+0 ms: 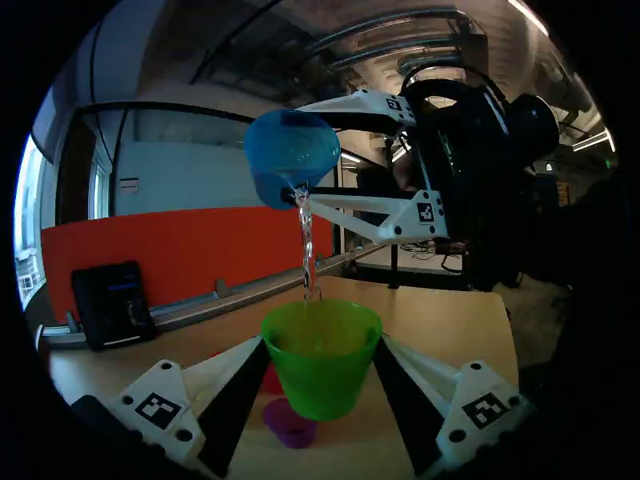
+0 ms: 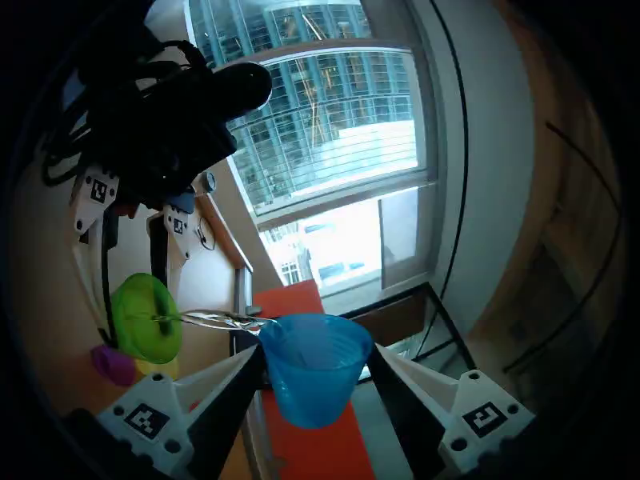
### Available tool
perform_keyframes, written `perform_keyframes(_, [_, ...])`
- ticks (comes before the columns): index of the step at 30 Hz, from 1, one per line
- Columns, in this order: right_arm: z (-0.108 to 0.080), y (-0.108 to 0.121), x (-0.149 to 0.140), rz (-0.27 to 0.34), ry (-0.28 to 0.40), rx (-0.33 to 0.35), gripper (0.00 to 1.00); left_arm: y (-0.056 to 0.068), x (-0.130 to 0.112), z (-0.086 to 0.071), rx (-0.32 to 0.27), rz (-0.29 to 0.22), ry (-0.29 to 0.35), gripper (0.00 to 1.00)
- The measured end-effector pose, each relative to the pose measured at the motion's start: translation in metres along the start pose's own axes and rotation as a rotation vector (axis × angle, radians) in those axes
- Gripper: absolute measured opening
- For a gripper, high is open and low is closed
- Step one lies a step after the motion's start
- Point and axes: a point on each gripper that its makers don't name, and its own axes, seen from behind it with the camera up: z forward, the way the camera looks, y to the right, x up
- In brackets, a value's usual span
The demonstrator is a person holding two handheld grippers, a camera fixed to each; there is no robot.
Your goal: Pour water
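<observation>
My left gripper [image 1: 322, 376] is shut on a green cup [image 1: 322, 366], held upright above the wooden table [image 1: 448, 320]. My right gripper [image 2: 314, 382] is shut on a blue cup [image 2: 314, 366] that is tipped over. In the left gripper view the blue cup [image 1: 290, 156] hangs above the green one, and a stream of water [image 1: 306, 244] falls from its rim into the green cup. In the right gripper view the water [image 2: 216, 320] runs sideways to the green cup [image 2: 144, 318], held by the left gripper [image 2: 140, 300].
A small purple cup [image 1: 290, 422] stands on the table under the green cup, beside something red. A dark tablet [image 1: 112, 304] leans against the orange partition [image 1: 184, 248] at the table's far edge. Large windows [image 2: 336, 128] lie beyond.
</observation>
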Motion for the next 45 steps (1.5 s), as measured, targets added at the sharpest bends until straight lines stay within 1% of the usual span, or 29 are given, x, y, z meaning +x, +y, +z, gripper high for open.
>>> perform_keyframes(15, [0.0,0.011,0.001,-0.072,0.005,-0.026,0.92,0.001,-0.001,0.001,-0.004,0.0,-0.002,0.86])
perform_keyframes(29, [0.001,0.023,0.006,-0.169,0.009,-0.049,0.92,0.003,0.002,0.003,-0.008,0.001,-0.001,0.86])
perform_keyframes(45, [0.003,0.029,0.014,-0.271,0.019,-0.068,0.92,0.003,0.002,0.003,-0.007,-0.005,-0.001,0.86])
